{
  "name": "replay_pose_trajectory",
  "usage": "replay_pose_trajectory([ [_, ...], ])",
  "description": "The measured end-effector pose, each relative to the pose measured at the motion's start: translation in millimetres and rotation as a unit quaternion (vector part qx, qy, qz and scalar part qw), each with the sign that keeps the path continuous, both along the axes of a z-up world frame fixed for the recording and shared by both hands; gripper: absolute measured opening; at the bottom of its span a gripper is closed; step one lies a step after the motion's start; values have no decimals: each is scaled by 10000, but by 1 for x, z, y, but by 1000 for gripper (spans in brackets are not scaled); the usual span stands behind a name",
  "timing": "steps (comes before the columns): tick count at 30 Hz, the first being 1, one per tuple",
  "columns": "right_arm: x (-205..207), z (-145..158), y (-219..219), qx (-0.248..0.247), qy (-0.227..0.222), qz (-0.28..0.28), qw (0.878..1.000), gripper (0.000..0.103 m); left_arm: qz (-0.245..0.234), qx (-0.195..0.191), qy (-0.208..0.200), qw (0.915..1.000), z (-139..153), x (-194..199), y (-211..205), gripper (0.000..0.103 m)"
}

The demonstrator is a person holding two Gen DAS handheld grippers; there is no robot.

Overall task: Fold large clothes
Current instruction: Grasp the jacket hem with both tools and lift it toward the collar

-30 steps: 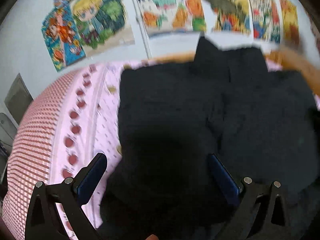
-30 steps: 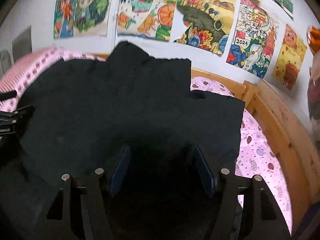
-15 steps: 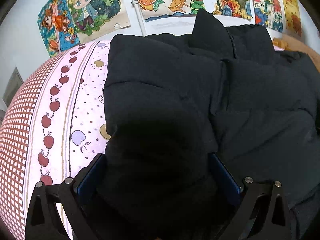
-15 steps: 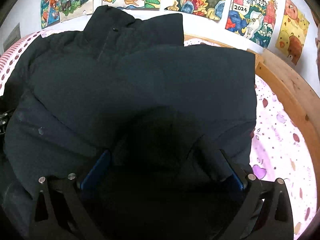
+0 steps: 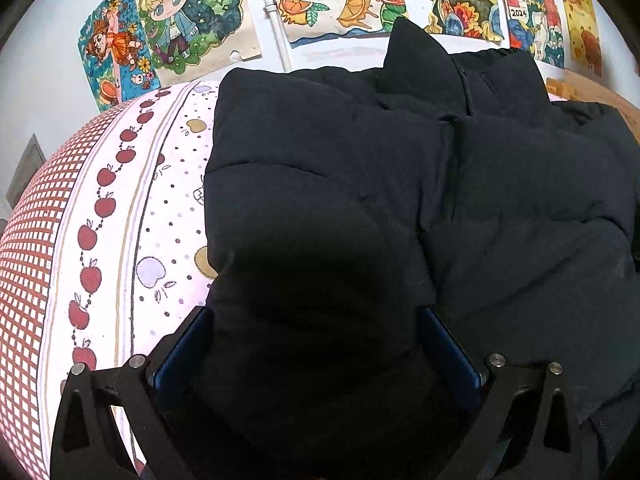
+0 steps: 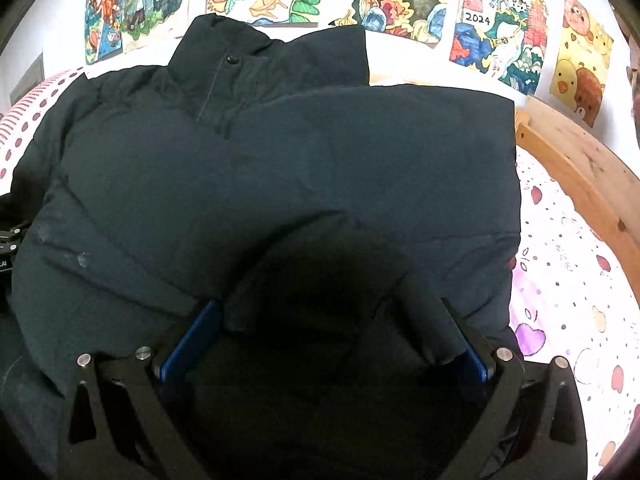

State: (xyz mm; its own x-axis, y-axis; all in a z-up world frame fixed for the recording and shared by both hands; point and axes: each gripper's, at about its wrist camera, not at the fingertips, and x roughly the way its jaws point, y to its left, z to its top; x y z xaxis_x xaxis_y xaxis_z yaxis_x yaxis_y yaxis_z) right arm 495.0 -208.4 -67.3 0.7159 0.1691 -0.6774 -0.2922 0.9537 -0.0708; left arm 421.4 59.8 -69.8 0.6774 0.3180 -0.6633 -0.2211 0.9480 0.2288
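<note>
A large black padded jacket point(image 5: 360, 168) lies on the bed, collar toward the wall; it also fills the right wrist view point(image 6: 260, 168). My left gripper point(image 5: 316, 340) has its jaws spread wide, with a thick fold of the jacket's left side bunched between the blue pads point(image 5: 180, 352). My right gripper point(image 6: 328, 340) is likewise spread wide, with a fold of the jacket's right side between its pads point(image 6: 192, 340). Whether either one presses on the fabric is hidden by the bulk. Part of the left gripper point(image 6: 8, 240) shows at the left edge of the right wrist view.
The bed sheet point(image 5: 120, 220) is pink with apples and a red check border. A wooden bed frame point(image 6: 580, 168) runs along the right side. Colourful posters point(image 5: 180, 32) hang on the white wall behind the bed.
Both grippers have moved forward and down over the jacket. The jacket's folded sides have settled onto its body, and the view has steadied.
</note>
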Motion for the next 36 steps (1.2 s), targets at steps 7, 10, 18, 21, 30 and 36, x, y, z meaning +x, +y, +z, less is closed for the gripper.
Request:
replay_pose_trajectory([
  [7, 1, 12, -11, 121, 56, 48, 9999, 102, -27, -200, -23, 9998, 7, -2, 7, 103],
  [10, -10, 28, -24, 325, -194, 12, 9993, 102, -100, -372, -329, 9987, 23, -14, 11, 103],
  [18, -16, 60, -51, 1055, -360, -245, 9935, 102, -364, -588, -987, 9927, 66, -22, 14, 103],
  [21, 3, 86, -57, 1592, -521, -349, 9853, 102, -278, -836, -1118, 9898, 93, -2, 18, 103],
  [30, 112, 128, -18, 2402, -873, -435, 9658, 102, -39, -1326, -1318, 9824, 132, 102, 11, 103],
  [36, 179, 101, 3, 2870, -702, -881, 9513, 99, 93, -1271, -1336, 9828, 128, 169, 0, 103],
])
